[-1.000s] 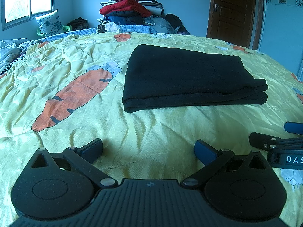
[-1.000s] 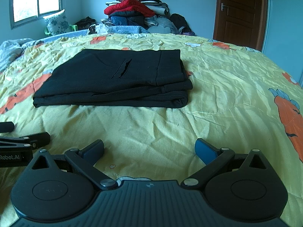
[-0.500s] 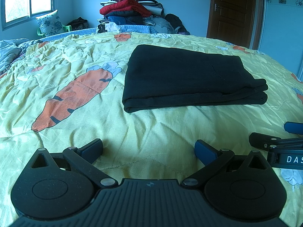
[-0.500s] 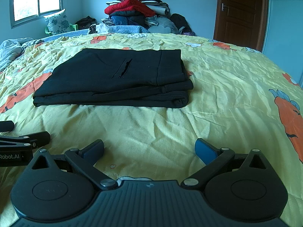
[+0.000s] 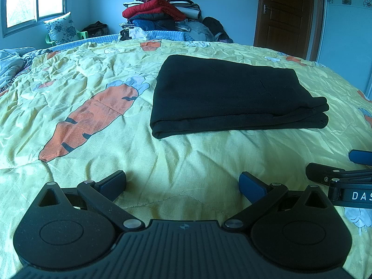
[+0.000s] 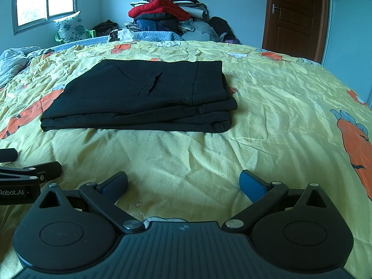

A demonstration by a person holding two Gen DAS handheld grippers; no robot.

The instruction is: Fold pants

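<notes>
The black pants (image 5: 227, 95) lie folded into a flat rectangle on the yellow carrot-print bedspread (image 5: 186, 153); they also show in the right wrist view (image 6: 144, 97), pocket slit facing up. My left gripper (image 5: 182, 182) is open and empty, low over the bedspread, well short of the pants' near edge. My right gripper (image 6: 183, 183) is open and empty, likewise short of the pants. Each gripper shows at the edge of the other's view: the right one (image 5: 344, 174) and the left one (image 6: 21, 165).
A tall pile of clothes and bedding (image 5: 162, 16) stands past the far end of the bed. A floral pillow on a green chair (image 5: 61, 31) sits under the window at the left. A brown door (image 5: 286, 16) is at the right.
</notes>
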